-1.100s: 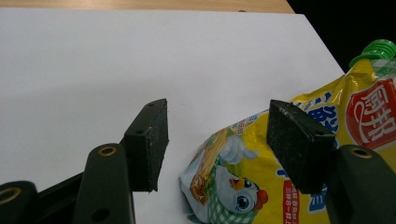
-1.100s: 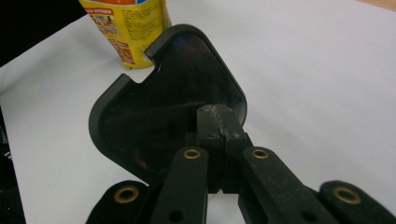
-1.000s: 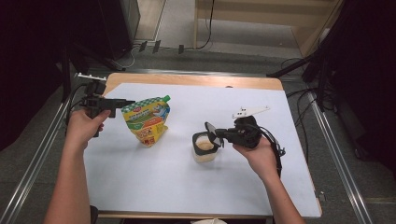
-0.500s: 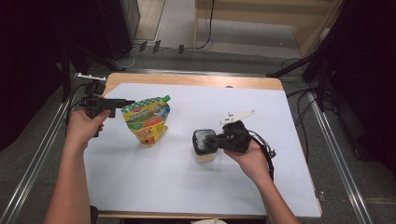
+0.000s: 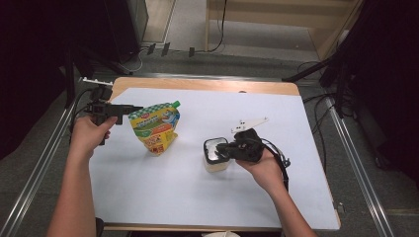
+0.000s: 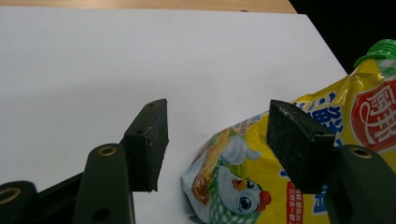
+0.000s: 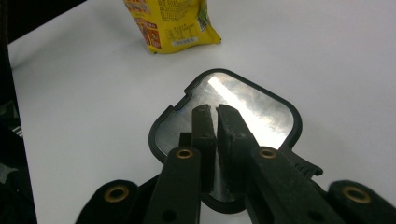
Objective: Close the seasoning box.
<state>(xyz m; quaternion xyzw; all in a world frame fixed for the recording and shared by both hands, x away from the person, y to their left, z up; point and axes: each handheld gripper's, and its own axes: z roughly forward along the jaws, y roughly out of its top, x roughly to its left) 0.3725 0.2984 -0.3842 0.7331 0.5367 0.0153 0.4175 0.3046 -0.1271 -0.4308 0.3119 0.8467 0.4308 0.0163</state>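
Right gripper [image 7: 215, 114] jaws nearly together over the cup's foil lid [image 7: 243, 107]; left gripper [image 6: 217, 140] jaws apart beside the pouch [image 6: 299, 154], left of cup [image 5: 216, 157].

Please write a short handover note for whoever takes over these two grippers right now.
Left gripper: jaws open, beside the yellow pouch, not gripping it. The pouch stands upright on the white sheet.
Right gripper: jaws nearly shut above the cup, over its foil lid; whether it pinches anything is unclear.
Done: both grippers are at their things.
Left: likely opening the cup and handling the pouch.
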